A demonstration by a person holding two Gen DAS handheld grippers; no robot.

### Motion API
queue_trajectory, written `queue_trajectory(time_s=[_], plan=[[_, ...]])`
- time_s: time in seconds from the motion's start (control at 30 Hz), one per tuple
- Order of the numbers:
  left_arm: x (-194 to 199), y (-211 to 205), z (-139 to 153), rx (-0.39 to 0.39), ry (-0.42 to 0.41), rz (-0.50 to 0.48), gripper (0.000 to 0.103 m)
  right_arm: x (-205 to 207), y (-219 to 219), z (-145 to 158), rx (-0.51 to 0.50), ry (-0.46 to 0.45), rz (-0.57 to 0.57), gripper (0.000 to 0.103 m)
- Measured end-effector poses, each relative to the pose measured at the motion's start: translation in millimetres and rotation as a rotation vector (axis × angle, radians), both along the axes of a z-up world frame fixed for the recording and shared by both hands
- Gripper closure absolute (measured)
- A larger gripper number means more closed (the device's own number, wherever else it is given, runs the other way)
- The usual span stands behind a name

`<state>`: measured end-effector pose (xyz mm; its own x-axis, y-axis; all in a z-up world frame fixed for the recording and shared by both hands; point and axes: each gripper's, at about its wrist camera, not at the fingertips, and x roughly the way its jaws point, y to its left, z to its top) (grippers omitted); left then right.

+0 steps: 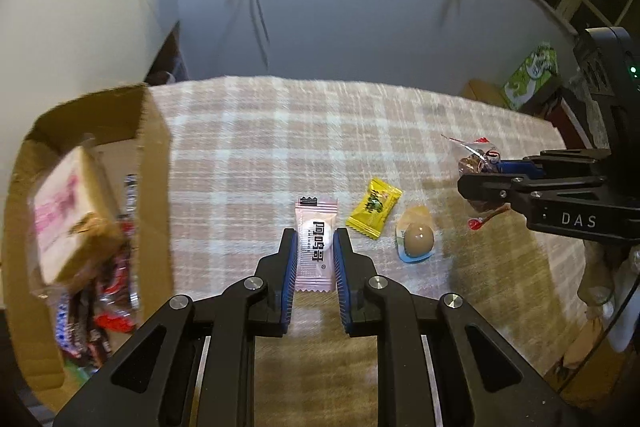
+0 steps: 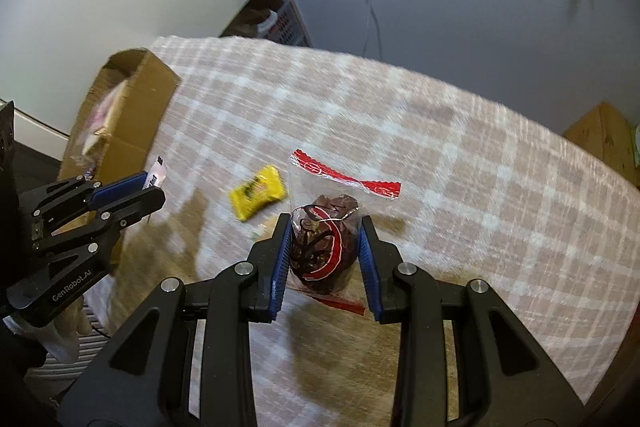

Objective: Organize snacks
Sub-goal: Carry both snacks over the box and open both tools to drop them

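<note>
Snacks are split between two grips: the left gripper [image 1: 316, 247] pinches a pink candy sachet [image 1: 316, 247], the right gripper [image 2: 325, 247] clamps a clear bag of chocolate [image 2: 324, 247]. A yellow candy [image 1: 374, 213] (and a packed egg [image 1: 416, 239]) lies just right of the left gripper; the cardboard box [image 1: 154, 187] stands to its left.

"DAS" stands in pale letters on the black body of the right gripper [image 1: 490, 183], seen from the left wrist. "GenRobot.AI" runs along the body of the left gripper [image 2: 154, 187], seen from the right wrist. The pink candy wrapper [image 1: 316, 247] bears bold black characters, too stylised to read.
</note>
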<state>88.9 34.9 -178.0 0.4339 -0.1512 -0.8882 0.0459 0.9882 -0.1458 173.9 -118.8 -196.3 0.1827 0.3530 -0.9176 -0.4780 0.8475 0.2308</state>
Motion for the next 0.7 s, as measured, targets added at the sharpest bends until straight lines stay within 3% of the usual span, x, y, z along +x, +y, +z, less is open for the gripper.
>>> queue_trajectory(time_s=[0.4, 0.7], plan=[[-32.4, 69.1, 24.5, -0.01, -0.046, 0.154, 0.087, -10.0, 91.0, 45.6, 0.058, -0.071, 0.172, 0.07], [-58.7, 110.9, 29.2, 0.0, -0.061, 0.26, 0.087, -12.7, 168.4, 57.9, 0.072, -0.097, 0.3, 0.07]])
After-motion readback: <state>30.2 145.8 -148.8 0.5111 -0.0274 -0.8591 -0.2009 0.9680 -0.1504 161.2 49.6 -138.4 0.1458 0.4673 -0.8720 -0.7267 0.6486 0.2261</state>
